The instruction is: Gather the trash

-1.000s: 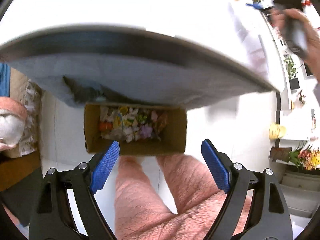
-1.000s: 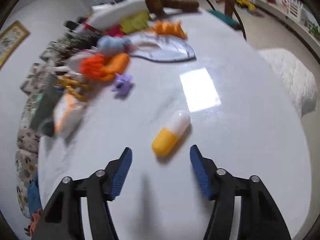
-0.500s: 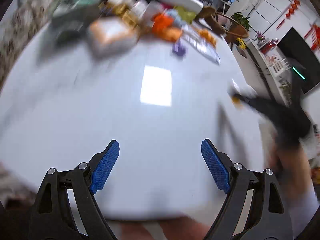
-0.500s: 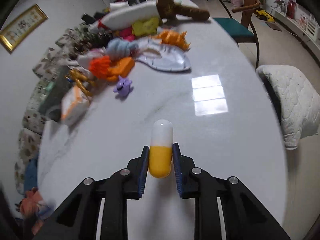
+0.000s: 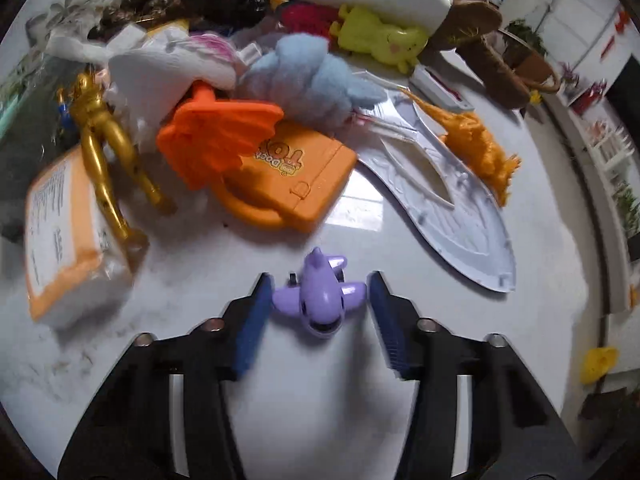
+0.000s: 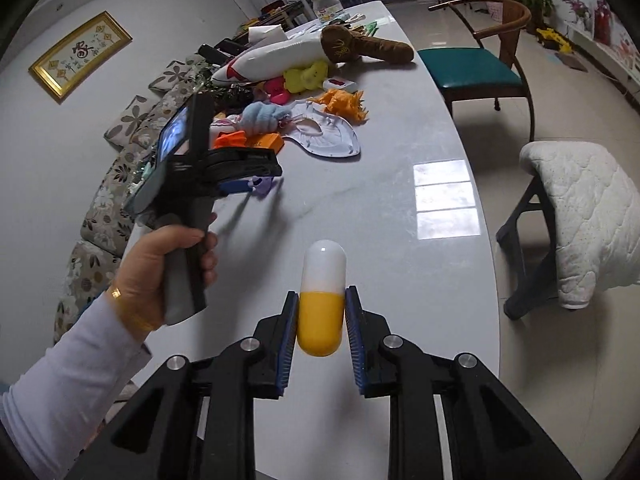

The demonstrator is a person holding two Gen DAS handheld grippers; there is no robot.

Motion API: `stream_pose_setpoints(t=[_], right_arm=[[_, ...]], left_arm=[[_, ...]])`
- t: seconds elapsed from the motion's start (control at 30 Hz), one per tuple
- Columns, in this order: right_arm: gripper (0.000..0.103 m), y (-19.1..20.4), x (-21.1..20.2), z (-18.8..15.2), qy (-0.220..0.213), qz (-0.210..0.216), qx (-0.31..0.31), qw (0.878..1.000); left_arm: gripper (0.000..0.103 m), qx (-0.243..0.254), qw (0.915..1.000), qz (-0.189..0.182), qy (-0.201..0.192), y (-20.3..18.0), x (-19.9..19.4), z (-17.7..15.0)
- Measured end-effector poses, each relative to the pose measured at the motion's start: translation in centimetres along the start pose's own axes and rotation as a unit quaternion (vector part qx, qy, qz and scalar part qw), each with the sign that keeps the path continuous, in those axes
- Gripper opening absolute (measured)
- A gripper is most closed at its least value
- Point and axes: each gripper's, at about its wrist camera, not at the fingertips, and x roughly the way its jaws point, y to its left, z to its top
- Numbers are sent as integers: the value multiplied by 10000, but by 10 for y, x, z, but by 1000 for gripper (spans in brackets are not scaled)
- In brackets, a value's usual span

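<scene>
A small purple toy plane (image 5: 320,294) lies on the white table (image 5: 320,400), between the blue pads of my left gripper (image 5: 317,312). The jaws stand a little apart from its wings, so the gripper is open around it. In the right wrist view the left gripper (image 6: 244,184) shows at the left, held by a hand, with the purple toy (image 6: 264,185) at its tips. My right gripper (image 6: 321,330) is shut on a yellow and white capsule (image 6: 322,300) and holds it above the table (image 6: 400,220).
A pile of toys lies beyond the plane: an orange case (image 5: 288,168), an orange dragon (image 5: 216,136), a gold figure (image 5: 104,148), a blue plush (image 5: 308,76), a white plastic sheet (image 5: 440,204), a tissue pack (image 5: 60,232). A teal chair (image 6: 476,72) and a padded stool (image 6: 580,216) stand to the right.
My left gripper swung from the trash box below the table up to the toy pile and now straddles the purple plane. My right gripper closed on the capsule and lifted it.
</scene>
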Motion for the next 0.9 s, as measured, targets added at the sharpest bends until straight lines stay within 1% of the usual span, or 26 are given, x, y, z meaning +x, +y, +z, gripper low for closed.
stream_pose_setpoints(t=[0.1, 0.17, 0.27, 0.33, 0.4, 0.43, 0.47, 0.5, 0.6, 0.63, 0.67, 0.7, 0.73, 0.77, 0.8, 0.83, 0.87, 0.9], right_arm=[[24, 0, 1, 3, 5, 105, -43, 9999], [24, 2, 3, 6, 33, 175, -74, 9998], [24, 11, 5, 6, 36, 202, -221, 9995], [24, 21, 5, 4, 68, 287, -299, 9991], [20, 33, 10, -1, 109, 255, -487, 9984], [10, 37, 13, -3, 169, 262, -517, 9982], [7, 42, 17, -7, 296, 330, -480, 9979], [7, 46, 20, -10, 359, 402, -454, 9975], [7, 62, 27, -20, 349, 190, -671, 9970], [12, 64, 30, -23, 326, 187, -728, 9966], [37, 65, 32, -28, 309, 78, -917, 9953], [45, 64, 31, -34, 384, -80, -1035, 9939], [47, 60, 20, -43, 373, -179, -1070, 9934], [54, 53, 1, -56, 267, -135, -1097, 9935], [62, 48, -13, -67, 257, -240, -1139, 9929], [81, 44, -24, -77, 267, -452, -1202, 9914], [88, 41, -36, -90, 290, -652, -1372, 9880], [87, 40, -40, -101, 364, -744, -1560, 9843]], left_arm=[[47, -101, 9999, -84, 35, 8, -1, -1], [47, -180, 9997, -177, 62, 16, -3, -8], [47, -167, 9990, -408, -59, 28, -28, -26], [47, -66, 9981, -573, -193, 38, -54, -46], [47, -4, 9974, -688, -191, 50, -72, -64], [47, -79, 9965, -809, -216, 59, -82, -73], [47, -126, 9945, -1005, -257, 71, -96, -85], [47, -105, 9940, -1049, -283, 82, -107, -97], [47, -23, 9943, -1020, -322, 102, -129, -125], [47, 26, 9952, -891, -396, 109, -134, -134], [47, 72, 9963, -762, -399, 117, -138, -146], [47, 37, 9960, -822, -356, 122, -141, -154], [47, -13, 9945, -985, -363, 131, -147, -166], [47, 4, 9929, -1118, -414, 138, -155, -180], [47, 43, 9928, -1128, -406, 141, -160, -187], [47, 68, 9931, -1121, -337, 145, -164, -198], [47, 51, 9929, -1157, -255, 149, -166, -207], [47, -32, 9921, -1237, -181, 154, -167, -216]])
